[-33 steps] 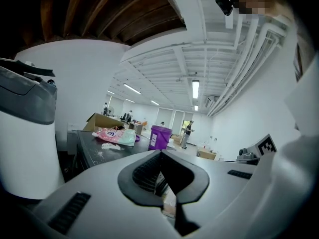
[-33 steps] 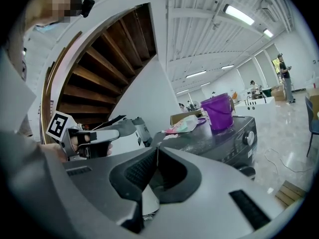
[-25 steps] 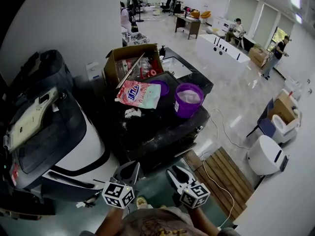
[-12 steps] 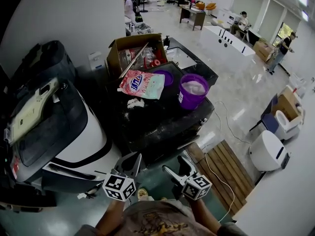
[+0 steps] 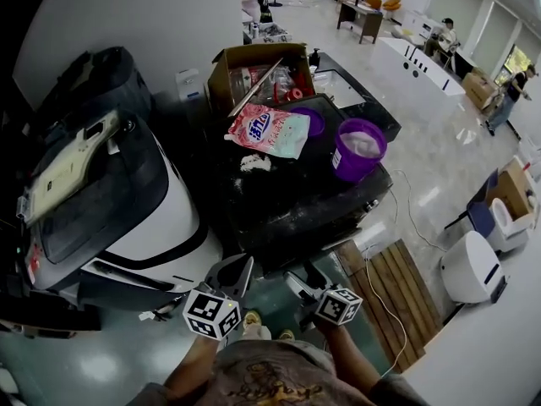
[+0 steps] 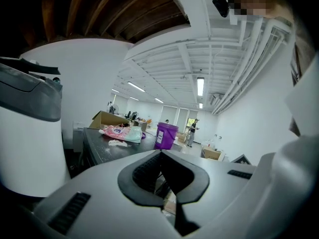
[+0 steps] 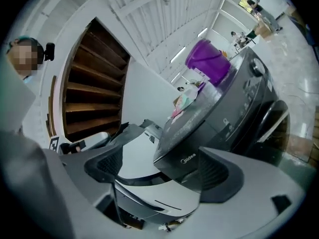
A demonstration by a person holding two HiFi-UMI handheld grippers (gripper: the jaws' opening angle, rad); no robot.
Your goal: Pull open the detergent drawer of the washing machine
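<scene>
Looking down from my head, a dark front-loading washing machine (image 5: 296, 201) stands at 12 o'clock, with both my tools held low near my body. My right gripper (image 5: 304, 282) has just been opening, and its jaws now stand wide apart with nothing between them. My left gripper (image 5: 233, 274), at 11 o'clock, has its jaws closed together on nothing. I judge the detergent drawer (image 7: 188, 157) to be the panel with the brand mark at the machine's upper front corner; it is not yet pulled out and is well apart from my jaws. To do this well, I should bring the open right jaws level to that panel's edge, close firmly, then pull straight back without twisting. On the dusty top lie a detergent bag (image 5: 270, 132) and, at 1 o'clock, a purple bucket (image 5: 359, 150). A white-and-grey appliance (image 5: 161, 227) stands at 10 o'clock and a wooden pallet (image 5: 389, 299) at 3 o'clock. The glossy floor (image 5: 76, 370) runs into a large bright hall with people far off.
</scene>
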